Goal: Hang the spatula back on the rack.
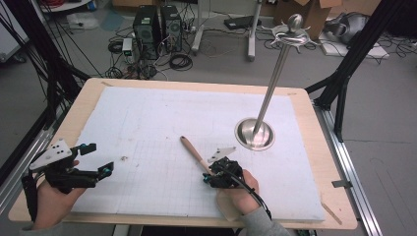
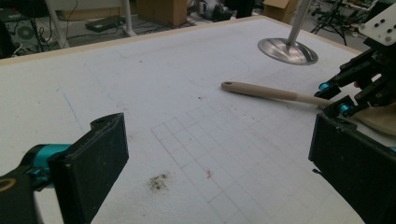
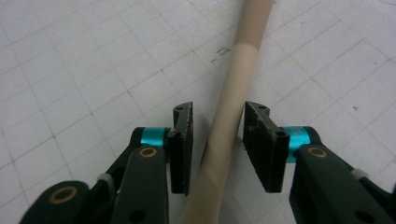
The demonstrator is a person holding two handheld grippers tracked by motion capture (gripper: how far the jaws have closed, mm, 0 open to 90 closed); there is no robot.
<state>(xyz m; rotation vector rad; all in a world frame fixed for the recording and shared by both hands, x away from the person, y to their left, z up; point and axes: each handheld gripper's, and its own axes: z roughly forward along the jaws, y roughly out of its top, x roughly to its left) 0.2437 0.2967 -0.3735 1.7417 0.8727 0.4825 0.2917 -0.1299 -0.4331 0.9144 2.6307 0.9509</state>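
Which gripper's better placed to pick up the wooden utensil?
Right. The right gripper already straddles the utensil handle, pads either side with small gaps, not yet pressing. The left gripper sits open near the table's left edge, well away from it.

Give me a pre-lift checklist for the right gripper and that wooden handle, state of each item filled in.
1. Handle between the right gripper pads: ok.
2. Pads pressing on handle: not ok, gaps show on both sides.
3. Handle lying flat on the white board: ok.
4. Left gripper open and apart from the handle: ok.
5. Metal stand apart from the handle: ok.
6. The handle's far end under the hand: cannot tell.
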